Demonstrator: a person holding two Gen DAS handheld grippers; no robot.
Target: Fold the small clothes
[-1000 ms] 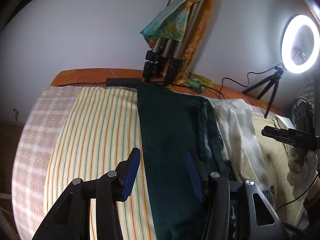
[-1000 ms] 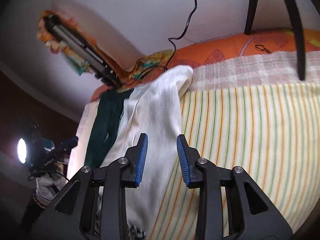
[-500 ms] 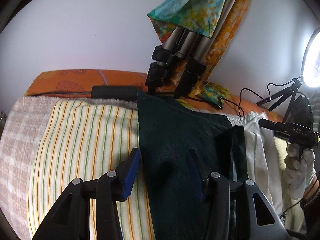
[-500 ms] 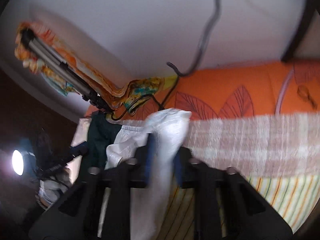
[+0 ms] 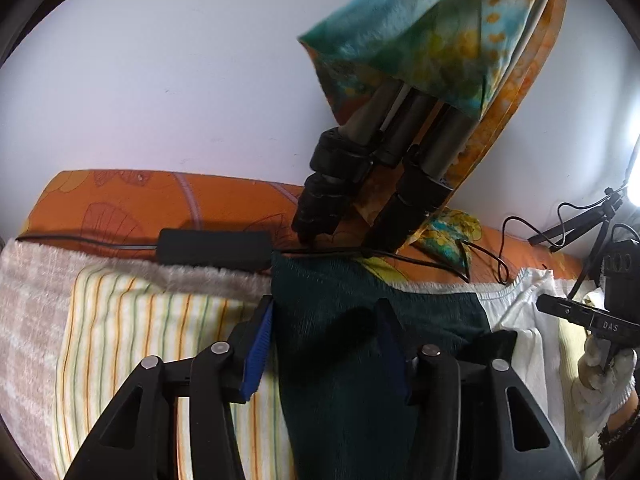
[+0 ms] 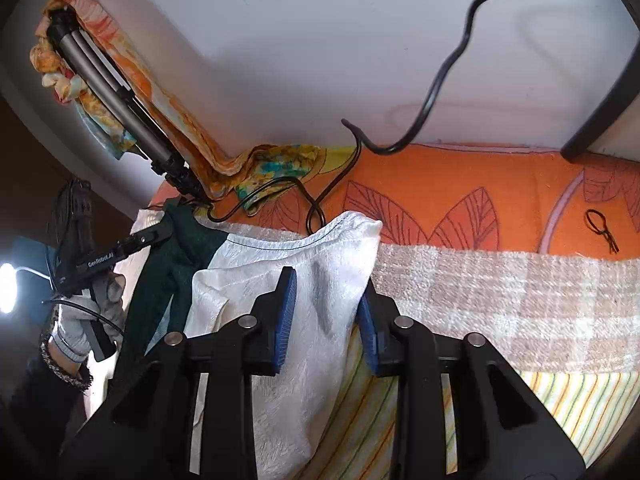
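Basically both garments are looking light, soft & floppy, w/ no stiffness to speak of, so they'll be sagging wherever they're not supported; a hemmed edge or corner is prob. the best place to be pinching, since a mid-panel grab would just be bunching the fabric.

White garment (image 6: 280,280) is lying on the striped towel (image 6: 560,400) on the bed, its top-right corner sitting at approx 12 o'clock from the right claw (image 6: 326,316). That claw's jaws are opening, w/ the white cloth lying between them; pads aren't pressing it as far as I can tell.

Dark green garment (image 5: 332,320) is lying just beside the white one, stretching toward 12 o'clock. Left claw (image 5: 326,344) is standing part open & closing slightly, straddling the green cloth's left edge, not yet pinching it.
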